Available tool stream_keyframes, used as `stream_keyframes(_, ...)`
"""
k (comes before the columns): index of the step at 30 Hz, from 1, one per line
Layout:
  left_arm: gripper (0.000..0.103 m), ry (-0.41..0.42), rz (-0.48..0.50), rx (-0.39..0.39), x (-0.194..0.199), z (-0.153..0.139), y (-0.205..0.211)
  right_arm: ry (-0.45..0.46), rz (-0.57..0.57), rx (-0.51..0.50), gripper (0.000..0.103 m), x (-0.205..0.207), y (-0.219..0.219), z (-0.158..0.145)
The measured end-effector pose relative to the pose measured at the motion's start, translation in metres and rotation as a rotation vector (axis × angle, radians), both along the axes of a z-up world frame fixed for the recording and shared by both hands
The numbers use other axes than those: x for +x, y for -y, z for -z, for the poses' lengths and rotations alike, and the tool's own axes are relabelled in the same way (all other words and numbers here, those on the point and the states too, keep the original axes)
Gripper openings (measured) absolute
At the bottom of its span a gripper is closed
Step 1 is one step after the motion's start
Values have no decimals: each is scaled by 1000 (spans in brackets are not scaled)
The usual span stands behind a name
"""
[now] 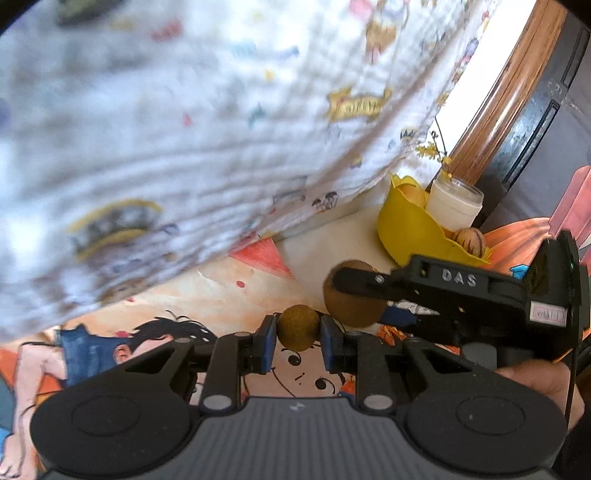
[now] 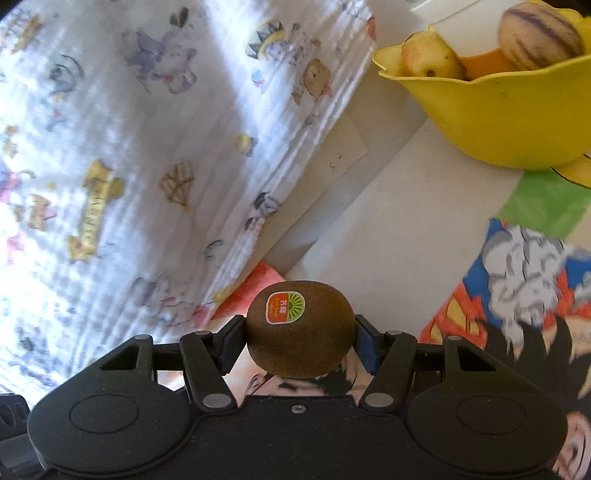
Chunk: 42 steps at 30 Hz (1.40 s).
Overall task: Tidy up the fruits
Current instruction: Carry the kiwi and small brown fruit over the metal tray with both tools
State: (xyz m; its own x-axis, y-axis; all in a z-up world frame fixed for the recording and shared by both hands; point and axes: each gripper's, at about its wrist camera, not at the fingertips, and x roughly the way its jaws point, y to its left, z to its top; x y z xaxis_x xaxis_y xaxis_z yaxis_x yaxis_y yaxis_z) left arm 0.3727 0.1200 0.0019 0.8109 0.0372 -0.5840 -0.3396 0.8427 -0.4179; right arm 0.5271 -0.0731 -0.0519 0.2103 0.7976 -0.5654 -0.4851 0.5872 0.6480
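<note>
My left gripper is shut on a small round brown fruit held above the cartoon-printed table cover. My right gripper is shut on a brown kiwi with an orange and green sticker; this gripper and its kiwi also show in the left wrist view, just right of my left fingers. A yellow fruit bowl stands ahead to the right and holds a yellow apple, a striped pale melon and something orange. The bowl also shows in the left wrist view.
A white cloth with cartoon prints hangs along the left. A white jar stands behind the bowl, beside a wooden frame. The cartoon-printed table cover lies beneath.
</note>
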Motion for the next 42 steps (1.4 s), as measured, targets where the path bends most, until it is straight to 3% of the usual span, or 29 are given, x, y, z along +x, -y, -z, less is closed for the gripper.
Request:
stream_keyframes(13,27,71,-17,9,-51,-43,2,28,42,78,63,-54,44,-56)
stream_keyframes(27,27,160,48,41,-103,-96,51,108,91,110,63,-129,117,-113)
stream_keyframes(34,27,184,103,62,-127,-109,83,140,137,97,63,-172,163,-123)
stream_keyframes(42,27,178,162,63,-149,-105,114,160,171,77,63,-219,201,-118)
